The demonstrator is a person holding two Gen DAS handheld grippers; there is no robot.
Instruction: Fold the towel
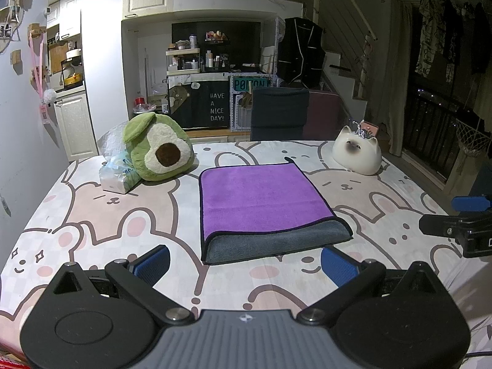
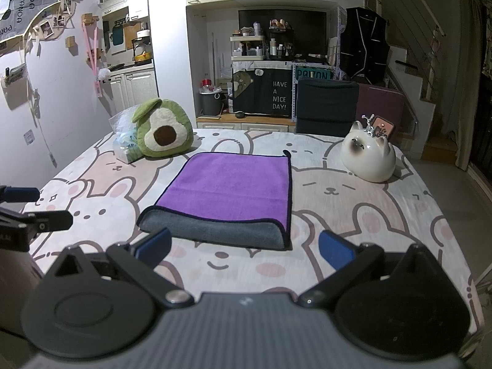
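Bunny-print tablecloth (image 1: 101, 215) is bearing the purple-and-grey towel (image 1: 261, 200), already doubled, lying just ahead of both jaws. Left gripper (image 1: 245, 261) and right gripper (image 2: 244, 246) are hovering spread wide, empty. Being soft, light microfibre, it is probably best pinched at its near grey corners.

Purple-and-grey towel (image 1: 264, 198) on a pink bunny-print tablecloth (image 1: 92, 215)
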